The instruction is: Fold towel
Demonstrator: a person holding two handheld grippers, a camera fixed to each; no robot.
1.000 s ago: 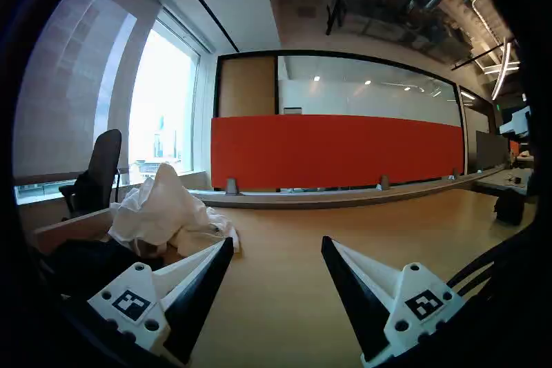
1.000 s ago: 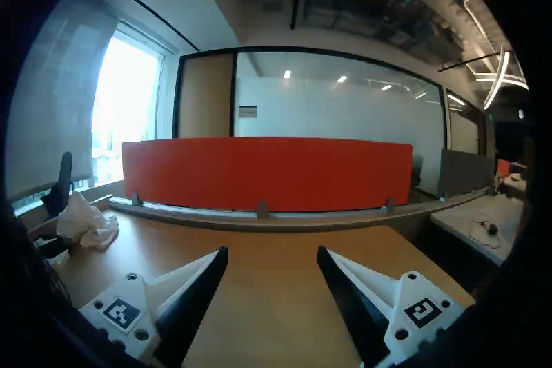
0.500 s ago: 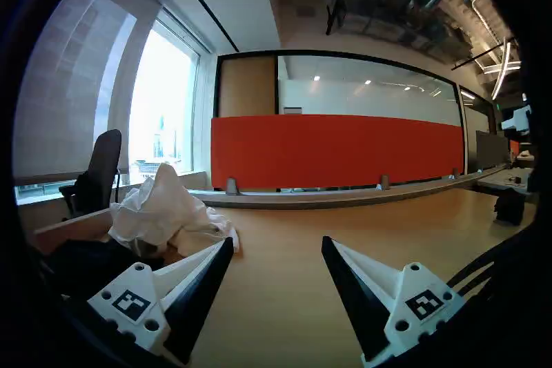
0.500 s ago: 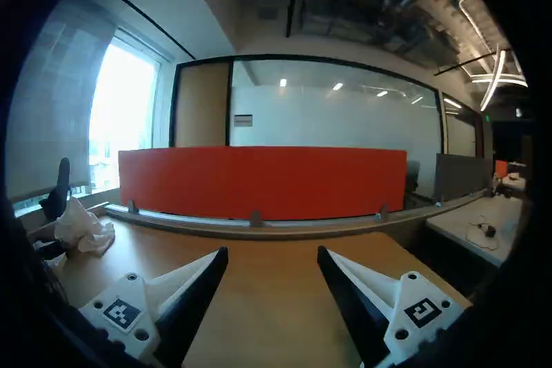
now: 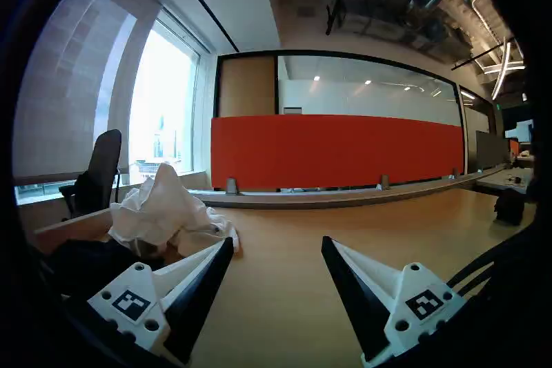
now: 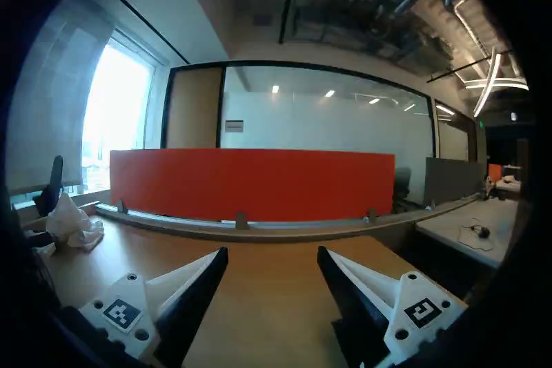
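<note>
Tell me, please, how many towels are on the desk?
1 that I can tell: a crumpled white towel at the desk's left end, by the window. Others could be bundled inside it or hidden behind.

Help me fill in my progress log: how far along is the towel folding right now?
Done: nothing yet. The white towel lies in a crumpled heap on the wooden desk, off to the left in the left gripper view. In hand: nothing; the left gripper and the right gripper are both open, with only bare desk between their fingers. Left: grasp the towel, spread it flat, then make every fold.
</note>
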